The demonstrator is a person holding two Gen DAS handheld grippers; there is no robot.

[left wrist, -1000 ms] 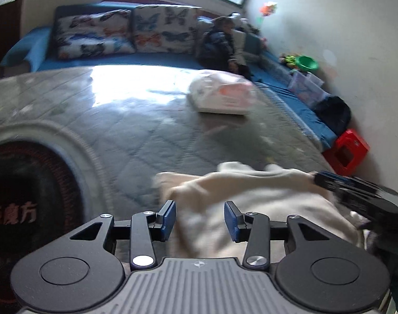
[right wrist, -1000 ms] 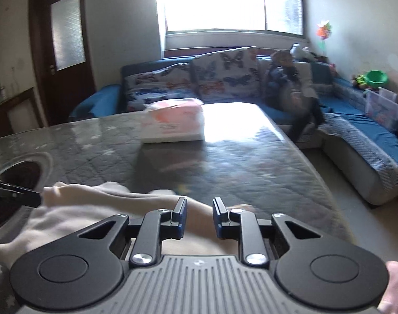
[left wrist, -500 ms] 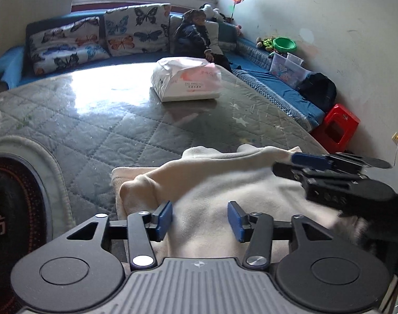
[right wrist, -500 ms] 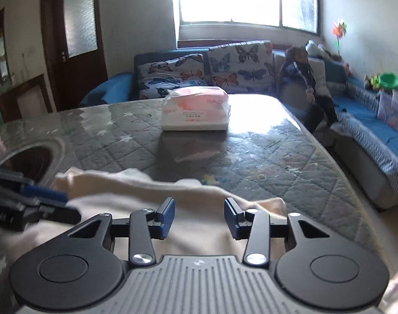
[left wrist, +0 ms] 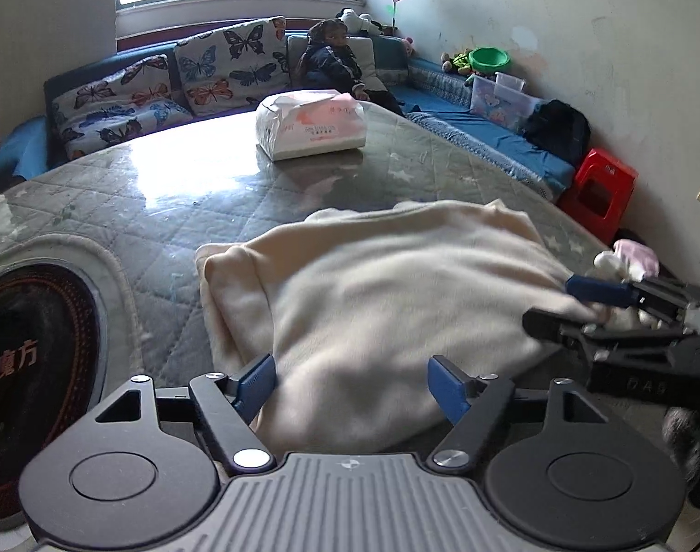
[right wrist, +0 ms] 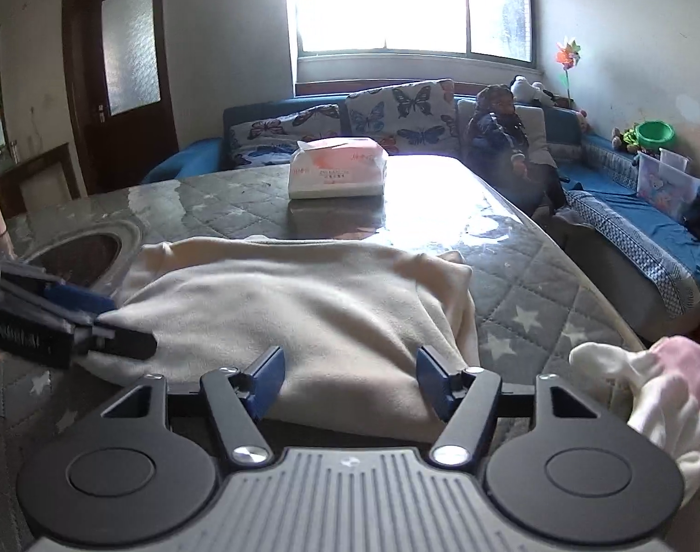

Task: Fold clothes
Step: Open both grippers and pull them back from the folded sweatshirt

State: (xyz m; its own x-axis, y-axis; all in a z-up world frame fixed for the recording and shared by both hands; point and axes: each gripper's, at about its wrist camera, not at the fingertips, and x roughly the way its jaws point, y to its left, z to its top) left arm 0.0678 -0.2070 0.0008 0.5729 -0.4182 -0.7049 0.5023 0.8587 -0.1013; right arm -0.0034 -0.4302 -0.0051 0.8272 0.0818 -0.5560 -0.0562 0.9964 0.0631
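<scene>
Centrally: cream fleece garment [left wrist: 396, 303], folded, lying flat on quilted tabletop [left wrist: 166, 211] near front edge. Left gripper [left wrist: 352, 384] at garment's near-left hem, jaws opening, blue pads standing apart, fabric between them but not pressed. Right gripper [right wrist: 350, 379] at near-right hem, jaws likewise opening, pads clear of cloth. Tissue pack [right wrist: 338, 168] farther back on tabletop, well apart from garment. White-and-pink cloth [right wrist: 644, 382] just right of right gripper. Butterfly cushions [left wrist: 230, 66] on blue sofa behind.
</scene>
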